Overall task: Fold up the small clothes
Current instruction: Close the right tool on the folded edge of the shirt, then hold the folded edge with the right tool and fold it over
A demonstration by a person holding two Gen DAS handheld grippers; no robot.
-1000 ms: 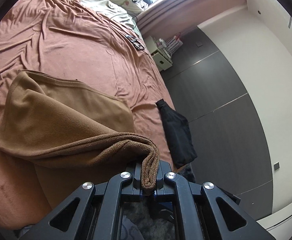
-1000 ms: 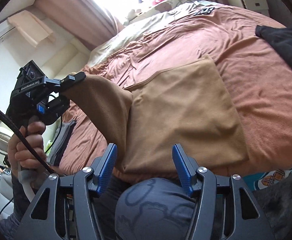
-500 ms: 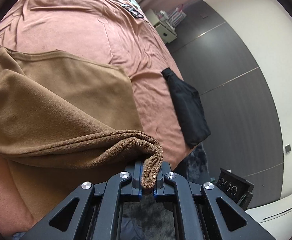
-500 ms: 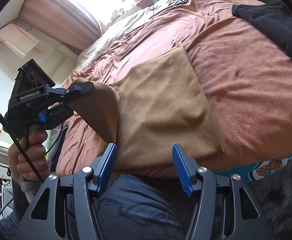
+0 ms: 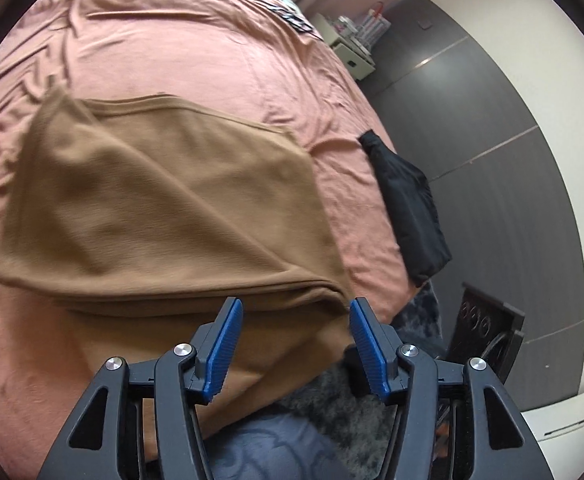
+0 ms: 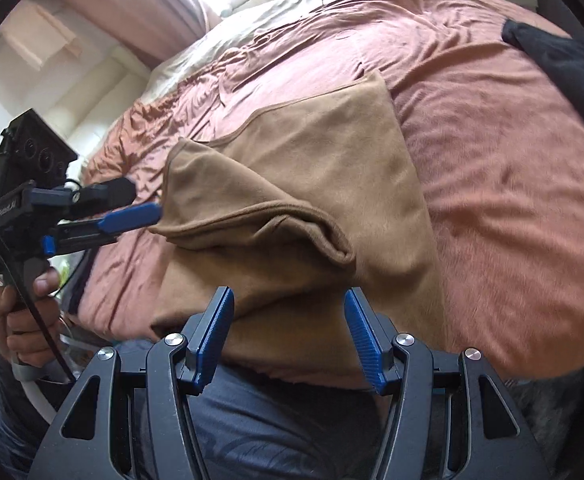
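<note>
A brown garment (image 5: 164, 208) lies folded over itself on the pink bed sheet (image 5: 172, 40), its near edge hanging off the bed's side. My left gripper (image 5: 295, 304) stands open just in front of the folded edge, with nothing between its blue pads. In the right wrist view the brown garment (image 6: 324, 168) shows a loose folded flap on top. There the left gripper (image 6: 144, 200) sits at the flap's left corner, held by a hand (image 6: 24, 312). My right gripper (image 6: 288, 292) is open above the garment's near edge, holding nothing.
A black garment (image 5: 408, 216) lies at the bed's right edge, also seen as the black garment (image 6: 564, 64). A white nightstand (image 5: 352, 52) stands by the dark wall. A dark shaggy rug (image 5: 352, 412) and the person's grey-blue trouser leg (image 6: 292, 420) are below the grippers.
My left gripper has opened and let go of the brown fold, which now rests on the garment. The right gripper stays open and has moved closer to the bed.
</note>
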